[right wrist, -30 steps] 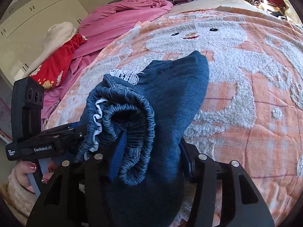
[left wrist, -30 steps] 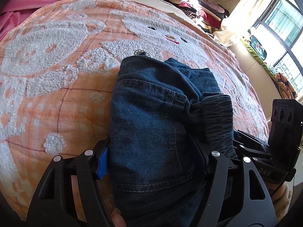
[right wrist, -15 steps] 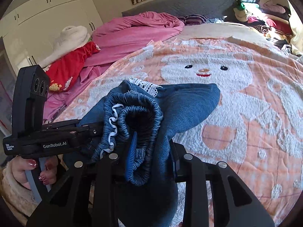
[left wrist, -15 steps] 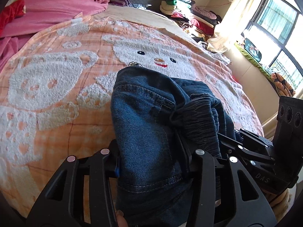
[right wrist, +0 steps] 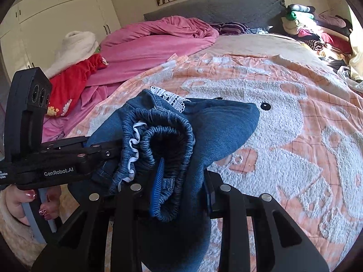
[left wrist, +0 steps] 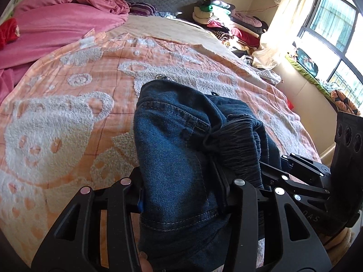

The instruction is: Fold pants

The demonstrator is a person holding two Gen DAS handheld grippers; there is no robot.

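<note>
The folded denim pants (left wrist: 181, 149) fill the lower centre of both wrist views, bunched above the peach blanket (left wrist: 68, 117). The left gripper (left wrist: 183, 195) pinches one side of the bundle between its fingers; the right gripper (right wrist: 181, 188) pinches the elastic waistband (right wrist: 172, 140) end, lace trim (right wrist: 170, 96) showing at upper centre.

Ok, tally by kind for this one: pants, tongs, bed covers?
Denim pants: 1
Tongs: 2 (left tongs, right tongs), both gripping the pants
Bed covers: 2 (orange blanket, pink duvet)
Total: 5
</note>
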